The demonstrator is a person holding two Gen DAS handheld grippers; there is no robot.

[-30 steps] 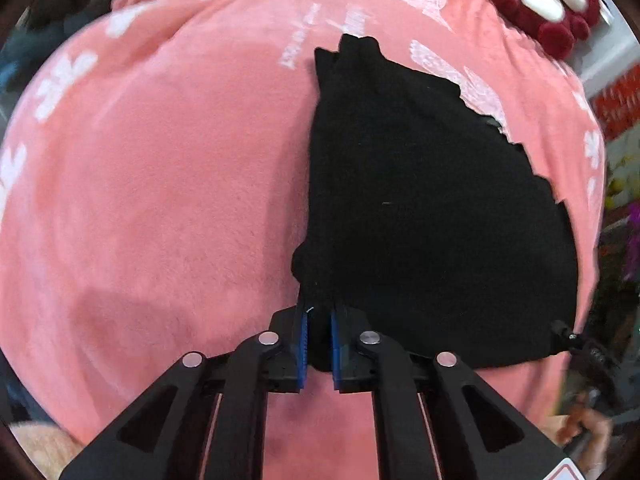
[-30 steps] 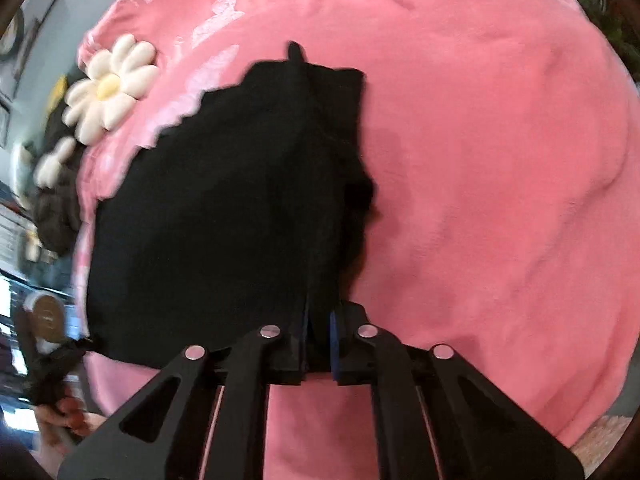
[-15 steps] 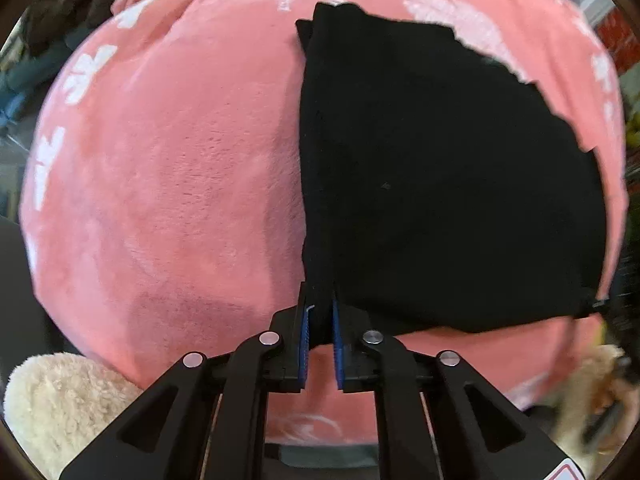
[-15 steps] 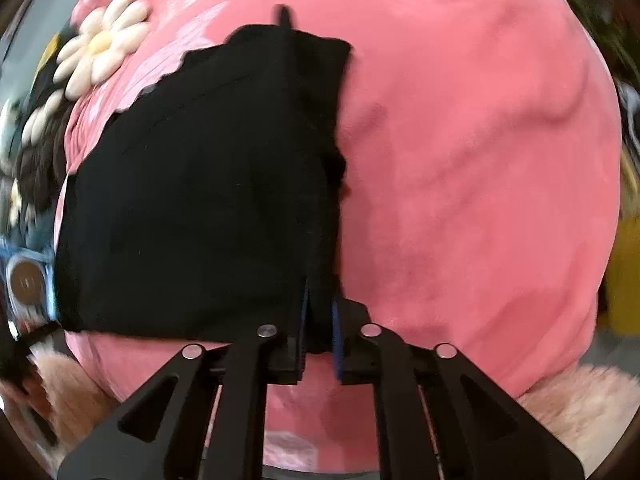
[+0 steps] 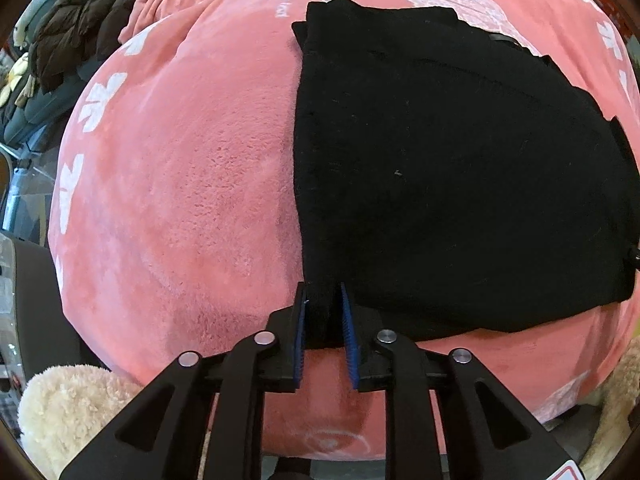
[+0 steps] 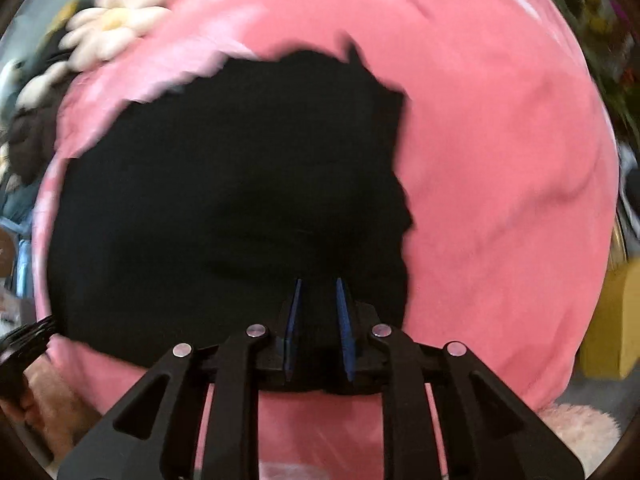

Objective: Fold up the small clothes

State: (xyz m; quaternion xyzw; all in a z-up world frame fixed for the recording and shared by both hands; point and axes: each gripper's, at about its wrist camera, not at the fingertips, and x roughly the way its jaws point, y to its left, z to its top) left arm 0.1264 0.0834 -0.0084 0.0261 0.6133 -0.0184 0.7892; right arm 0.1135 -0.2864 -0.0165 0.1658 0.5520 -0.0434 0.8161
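A black garment [image 5: 448,168] lies folded flat on a big pink plush cushion [image 5: 180,184]. My left gripper [image 5: 323,304] is at the garment's near left corner; its jaws have parted a little, and the cloth edge still sits between the blue pads. In the right wrist view the garment [image 6: 224,208] fills the middle of the pink cushion [image 6: 500,168]. My right gripper [image 6: 317,292] stands over its near right part with jaws slightly apart and black cloth between them. That view is blurred.
A cream fluffy toy [image 5: 68,408] sits at the lower left below the cushion. Dark quilted clothing [image 5: 76,36] lies at the far left. A white daisy plush [image 6: 112,20] lies beyond the garment. A yellow object [image 6: 612,320] stands at the right.
Both grippers pulled the garment toward the cushion's near edge and laid it flat. Both pairs of jaws have widened from tightly shut to slightly apart. The right view shifted left over the cloth.
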